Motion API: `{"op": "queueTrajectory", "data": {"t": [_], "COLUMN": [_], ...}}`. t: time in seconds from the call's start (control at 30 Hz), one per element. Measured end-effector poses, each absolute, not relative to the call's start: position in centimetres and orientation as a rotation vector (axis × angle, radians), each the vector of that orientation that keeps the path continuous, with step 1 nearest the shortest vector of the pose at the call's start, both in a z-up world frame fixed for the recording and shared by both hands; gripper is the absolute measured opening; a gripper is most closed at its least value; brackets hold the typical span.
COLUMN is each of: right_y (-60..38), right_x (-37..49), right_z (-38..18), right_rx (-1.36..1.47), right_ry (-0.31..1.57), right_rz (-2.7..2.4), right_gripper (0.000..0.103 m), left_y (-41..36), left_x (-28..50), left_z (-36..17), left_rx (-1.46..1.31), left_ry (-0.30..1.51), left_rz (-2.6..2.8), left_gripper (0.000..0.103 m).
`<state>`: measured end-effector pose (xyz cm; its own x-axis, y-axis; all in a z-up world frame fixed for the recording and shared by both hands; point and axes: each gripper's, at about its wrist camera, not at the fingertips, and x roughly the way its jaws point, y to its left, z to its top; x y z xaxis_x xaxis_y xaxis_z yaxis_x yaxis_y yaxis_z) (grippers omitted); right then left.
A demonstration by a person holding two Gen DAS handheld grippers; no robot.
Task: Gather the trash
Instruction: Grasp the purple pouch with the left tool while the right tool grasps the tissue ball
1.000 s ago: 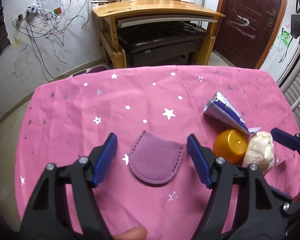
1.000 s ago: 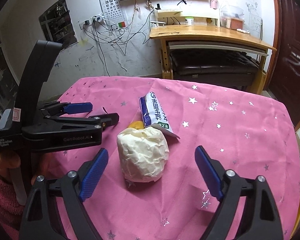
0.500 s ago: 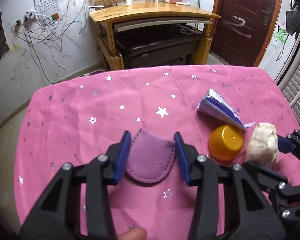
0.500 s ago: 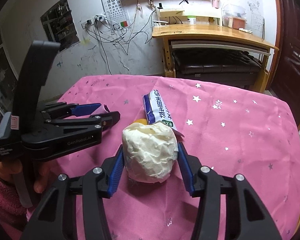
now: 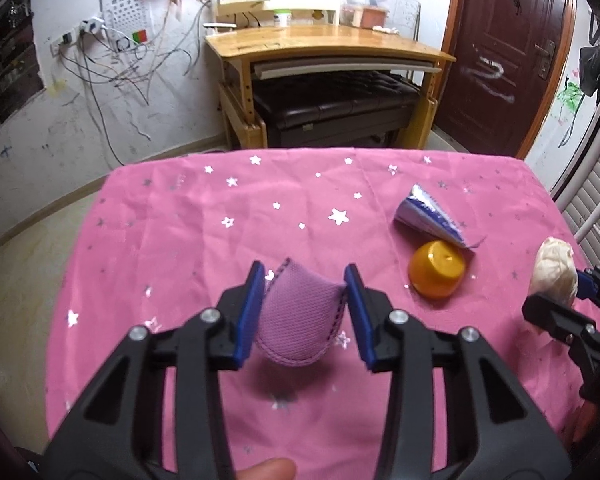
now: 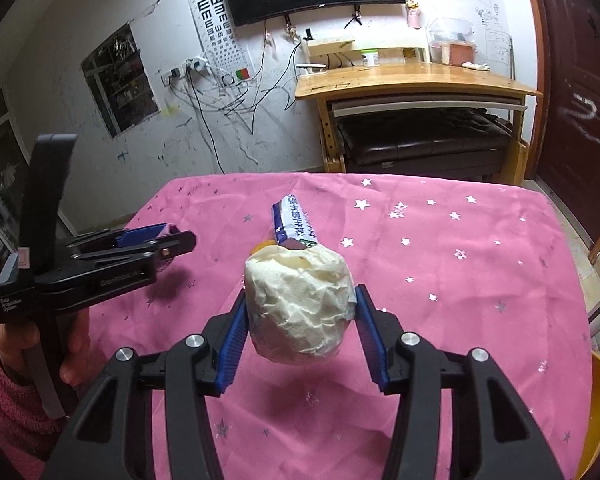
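While the left wrist view looks down on the pink starred tablecloth [image 5: 180, 240], the left gripper [image 5: 305, 280] has its jaws clamped on a purple fabric pouch [image 5: 300, 316], lifted clear of the cloth. An orange cap [image 5: 436, 270] and a blue wrapper [image 5: 424, 216] lie farther right. Seen from the right wrist, the right gripper [image 6: 300, 308] has its jaws pressed on a crumpled white paper ball [image 6: 300, 304], raised above the cloth.

Dim indoor light, soft shadows, strong fisheye bending, dark vignetted corners
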<state>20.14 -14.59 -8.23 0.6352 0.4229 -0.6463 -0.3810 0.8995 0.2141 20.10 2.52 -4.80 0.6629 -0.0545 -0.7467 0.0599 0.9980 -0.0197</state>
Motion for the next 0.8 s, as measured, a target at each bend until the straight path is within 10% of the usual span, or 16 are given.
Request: {"op": "queueTrajectory", "data": {"t": [0.8], "right_y": [-26.9], "right_x": [14.7], "right_z": [-5.0], "right_rx": [0.216], "right_ry": [0.595], "right_rz": [0.307], "right_gripper": [0.046], "left_y": [-9.0], "left_x": [14.9], "left_z": [2.1], "left_rx": [0.157], "left_ry": [0.659], "left_rz": [-0.169], "left_gripper": [0.039]}}
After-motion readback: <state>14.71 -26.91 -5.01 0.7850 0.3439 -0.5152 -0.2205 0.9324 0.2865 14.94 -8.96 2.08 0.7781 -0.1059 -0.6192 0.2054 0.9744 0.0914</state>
